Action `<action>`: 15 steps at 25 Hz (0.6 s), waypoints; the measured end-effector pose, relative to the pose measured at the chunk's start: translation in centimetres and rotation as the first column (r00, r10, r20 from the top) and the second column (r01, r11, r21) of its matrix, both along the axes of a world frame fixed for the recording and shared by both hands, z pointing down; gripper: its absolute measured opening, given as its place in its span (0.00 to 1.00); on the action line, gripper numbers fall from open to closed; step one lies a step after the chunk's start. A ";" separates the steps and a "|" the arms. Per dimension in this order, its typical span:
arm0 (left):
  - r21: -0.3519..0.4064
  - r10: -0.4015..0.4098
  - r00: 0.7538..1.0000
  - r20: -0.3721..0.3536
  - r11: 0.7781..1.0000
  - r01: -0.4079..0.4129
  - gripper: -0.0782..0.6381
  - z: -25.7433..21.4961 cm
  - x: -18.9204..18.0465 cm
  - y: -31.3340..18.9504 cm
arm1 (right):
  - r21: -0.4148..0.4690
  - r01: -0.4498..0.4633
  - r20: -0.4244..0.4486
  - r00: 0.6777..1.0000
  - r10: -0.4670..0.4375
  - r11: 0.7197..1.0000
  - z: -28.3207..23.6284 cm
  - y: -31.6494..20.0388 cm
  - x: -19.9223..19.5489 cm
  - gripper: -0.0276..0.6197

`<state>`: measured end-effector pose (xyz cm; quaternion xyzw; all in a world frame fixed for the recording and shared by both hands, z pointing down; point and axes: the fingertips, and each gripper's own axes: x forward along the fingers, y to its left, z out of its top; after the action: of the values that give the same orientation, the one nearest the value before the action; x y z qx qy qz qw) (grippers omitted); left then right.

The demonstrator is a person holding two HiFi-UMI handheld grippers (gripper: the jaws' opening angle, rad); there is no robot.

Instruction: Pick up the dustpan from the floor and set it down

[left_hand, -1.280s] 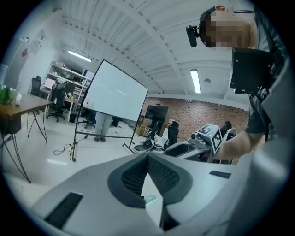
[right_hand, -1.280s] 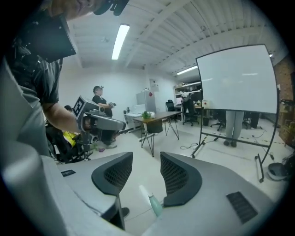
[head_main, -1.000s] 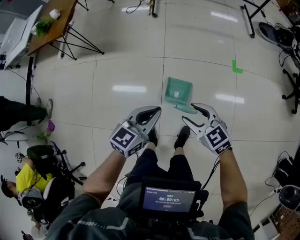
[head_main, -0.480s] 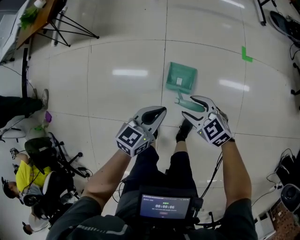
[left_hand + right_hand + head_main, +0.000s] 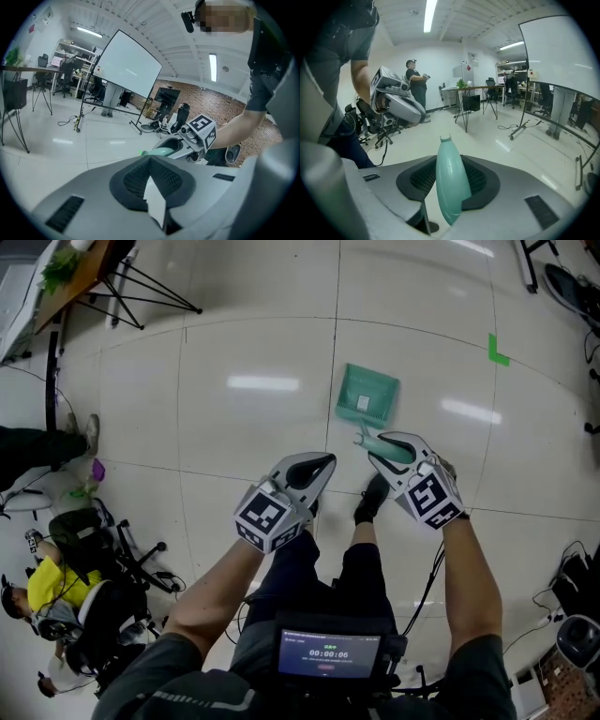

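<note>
Presently: teal-green plastic dustpan (image 5: 368,395) lies on the pale tiled floor (image 5: 187,427), just ahead of the person's dark shoe (image 5: 371,498), pan end away, handle toward them. Right gripper (image 5: 377,448) is low at the handle end. Its jaws have just been closing, and the rounded teal handle (image 5: 451,187) stands between the pads, touched on both sides. Left gripper (image 5: 326,463) is alongside, apart from the dustpan, jaws together on nothing.
</note>
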<state>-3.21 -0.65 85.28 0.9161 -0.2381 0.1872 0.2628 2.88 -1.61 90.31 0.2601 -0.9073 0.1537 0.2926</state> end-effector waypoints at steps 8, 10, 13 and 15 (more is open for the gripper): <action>0.046 -0.059 0.993 -0.102 0.997 0.064 0.15 -17.0 -2.9 -0.6 | 0.104 -0.029 0.089 0.996 0.020 0.994 -17.9 -0.6 -1.9 0.28; 0.076 -0.044 0.990 -0.134 0.996 0.054 0.15 -23.8 -3.3 0.0 | 0.124 -0.039 0.124 0.992 0.024 0.991 -25.4 0.6 -2.3 0.28; 0.159 -0.008 0.982 -0.187 0.987 0.038 0.15 -33.9 -3.2 0.0 | 0.183 -0.060 0.157 0.987 0.031 0.981 -36.3 1.2 -2.0 0.28; 0.200 0.009 0.978 -0.210 0.979 0.034 0.15 -40.0 -3.8 0.2 | 0.216 -0.081 0.178 0.983 0.042 0.973 -42.9 1.7 -2.3 0.28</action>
<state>-7.01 -0.44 45.31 0.9512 -0.2326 0.0627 0.1928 0.62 0.10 47.41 0.3050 -0.9321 0.0824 0.1773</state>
